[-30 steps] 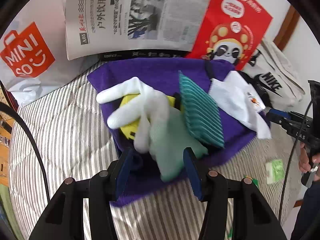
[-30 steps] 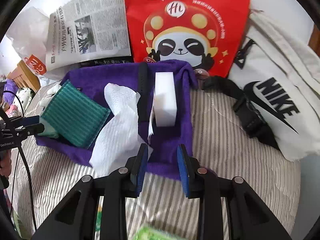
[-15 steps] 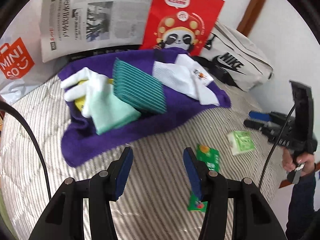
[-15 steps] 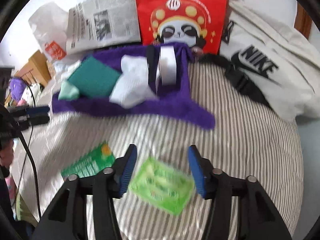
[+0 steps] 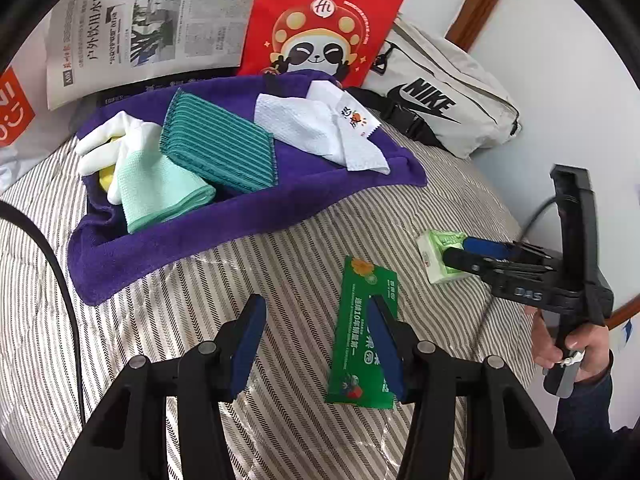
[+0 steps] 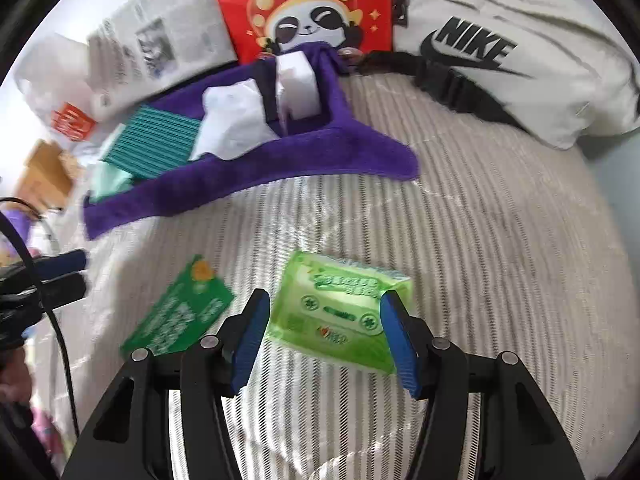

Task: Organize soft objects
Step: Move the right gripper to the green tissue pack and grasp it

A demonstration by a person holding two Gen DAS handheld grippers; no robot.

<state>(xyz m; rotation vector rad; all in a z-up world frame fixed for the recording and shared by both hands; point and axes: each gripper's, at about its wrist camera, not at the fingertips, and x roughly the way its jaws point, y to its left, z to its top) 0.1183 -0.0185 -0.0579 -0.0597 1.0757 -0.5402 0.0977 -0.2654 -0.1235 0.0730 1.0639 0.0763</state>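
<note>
Tissue pack [image 6: 340, 312] lies between the downward-tilted right tool's [image 6: 324, 334] just-spread jaws; left tool [image 5: 316, 344] tilts down, spread, empty.

Along the back of the striped bedcover [image 5: 304, 248] I saw a newspaper [image 5: 136, 28] propped upright, and just to its right a red paper bag [image 5: 320, 20] printed with a cartoon panda. A pale Nike bag [image 5: 448, 92] lay beside that — its black strap [image 6: 444, 80] trailing onto the cover. At far left sat a white Miniso bag [image 5: 12, 112], partly cut off.
</note>
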